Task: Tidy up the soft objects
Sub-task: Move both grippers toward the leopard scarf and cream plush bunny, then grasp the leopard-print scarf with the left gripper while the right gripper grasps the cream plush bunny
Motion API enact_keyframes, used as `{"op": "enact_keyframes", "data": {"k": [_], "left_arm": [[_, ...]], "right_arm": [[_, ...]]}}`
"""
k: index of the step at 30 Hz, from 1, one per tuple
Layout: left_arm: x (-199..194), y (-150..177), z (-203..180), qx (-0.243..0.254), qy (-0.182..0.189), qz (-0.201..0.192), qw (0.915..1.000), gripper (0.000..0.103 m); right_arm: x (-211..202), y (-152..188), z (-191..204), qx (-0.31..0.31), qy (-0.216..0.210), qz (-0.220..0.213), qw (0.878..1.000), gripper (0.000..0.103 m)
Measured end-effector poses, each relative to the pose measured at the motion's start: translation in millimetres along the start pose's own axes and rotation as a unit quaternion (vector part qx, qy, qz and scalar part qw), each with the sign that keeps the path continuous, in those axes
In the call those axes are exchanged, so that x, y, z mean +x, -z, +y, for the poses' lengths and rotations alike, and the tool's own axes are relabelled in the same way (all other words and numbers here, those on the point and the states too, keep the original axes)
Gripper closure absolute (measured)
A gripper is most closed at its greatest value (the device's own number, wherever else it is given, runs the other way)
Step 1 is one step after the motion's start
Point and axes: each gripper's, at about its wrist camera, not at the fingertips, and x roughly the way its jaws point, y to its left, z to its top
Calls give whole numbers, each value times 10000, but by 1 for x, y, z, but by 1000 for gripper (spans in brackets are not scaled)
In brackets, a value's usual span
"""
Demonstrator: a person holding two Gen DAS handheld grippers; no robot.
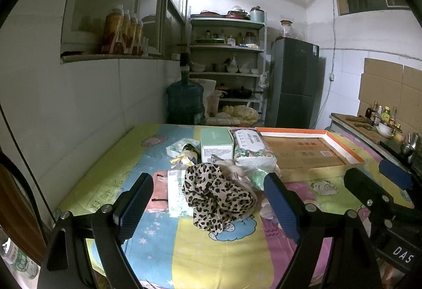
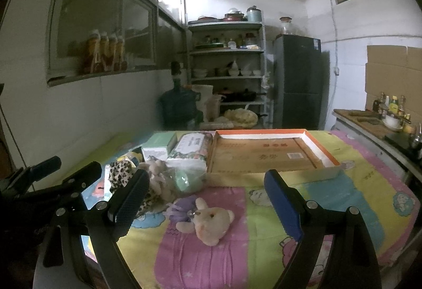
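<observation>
Left gripper (image 1: 208,199) hovers low over the bench (image 1: 163,239), whose cover is a pastel cartoon-print cloth; its fingers (image 1: 134,210) stand wide apart, holding nothing. Directly between and beyond them lies a crumpled leopard-print scarf (image 1: 216,196), resting against a white packet (image 1: 176,191) on its left.

Right gripper (image 2: 208,199) hangs over the same bench, fingers (image 2: 282,207) likewise spread and empty. A cream teddy bear (image 2: 208,220) lies on its side on the pink stripe between them, touching a small purple soft item (image 2: 179,207) at its upper left. Behind, a beige plush (image 2: 158,170) and a clear bag with green contents (image 2: 184,178) sit clustered beside the scarf.

Further back: a green carton (image 1: 216,144), a floral tissue pack (image 1: 250,146) and a shallow orange-rimmed cardboard box (image 2: 269,154), open upward, just beside the pile to its right.
</observation>
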Motion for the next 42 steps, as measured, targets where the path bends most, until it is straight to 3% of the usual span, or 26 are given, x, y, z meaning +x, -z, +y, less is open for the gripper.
{"op": "enact_keyframes", "data": {"k": [15,27,37,42], "left_arm": [[16,11,6,-68,47,160,9998,17],[46,32,12,-94,690,454,9965,17],[83,30,13,-199,720,669,9950,18],[103,32,13,-273,739,964,9922,46]], "right_arm": [[21,15,-6,-50,-339,365,9987,13],[75,44,-19,-507,-654,1022,9913,13],[114,55,-18,-823,-916,1349,9832,13],[124,58,-14,-850,-1117,1480,9790,13]]}}
